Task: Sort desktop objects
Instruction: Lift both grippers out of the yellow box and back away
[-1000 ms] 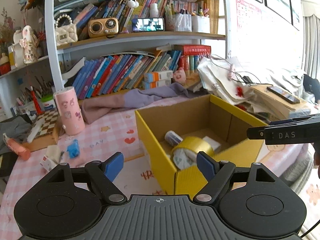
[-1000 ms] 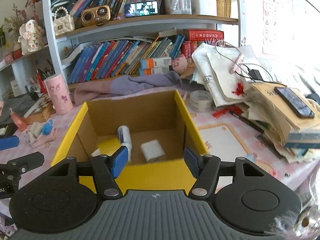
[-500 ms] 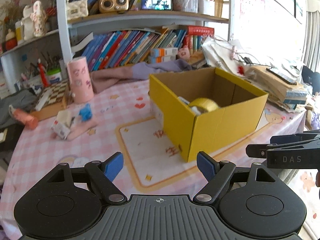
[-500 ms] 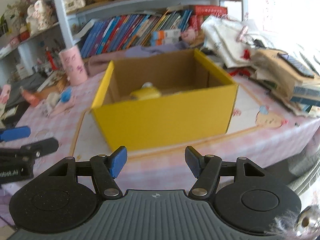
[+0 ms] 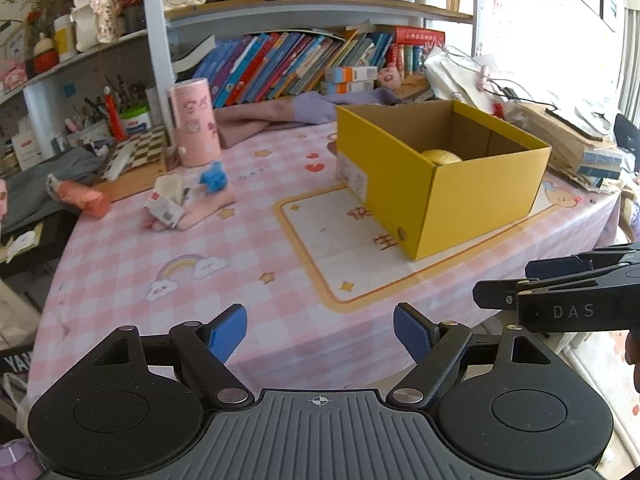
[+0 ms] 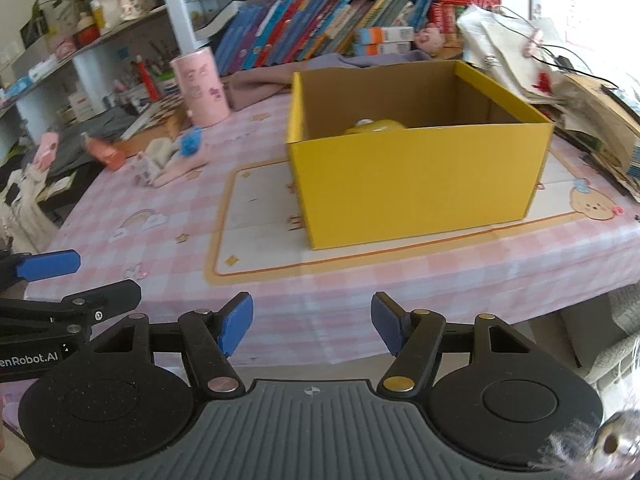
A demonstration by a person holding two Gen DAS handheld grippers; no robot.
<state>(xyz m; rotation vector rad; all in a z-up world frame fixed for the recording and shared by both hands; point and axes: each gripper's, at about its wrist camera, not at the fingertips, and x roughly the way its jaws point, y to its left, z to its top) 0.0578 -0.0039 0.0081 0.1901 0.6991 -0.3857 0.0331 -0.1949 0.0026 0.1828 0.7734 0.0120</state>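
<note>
Box [image 5: 476, 196] is sitting on the table [image 5: 240, 256], w/ what looks like a tape roll [image 5: 441, 157] inside. Left gripper [image 5: 320, 334] and right gripper [image 6: 312, 326] are hovering at the near edge, both released, holding nothing.

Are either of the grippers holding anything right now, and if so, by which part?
Nothing is held. The left gripper and the right gripper both stand open and empty, short of the yellow cardboard box.

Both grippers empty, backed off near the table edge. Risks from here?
1. The left gripper and right gripper sit close side by side; reaching across may clash them.
2. The leftover pile lies loosely heaped; a pinch may lift several items.
3. The yellow box wall is tall; a low drop-off could nudge it.
</note>
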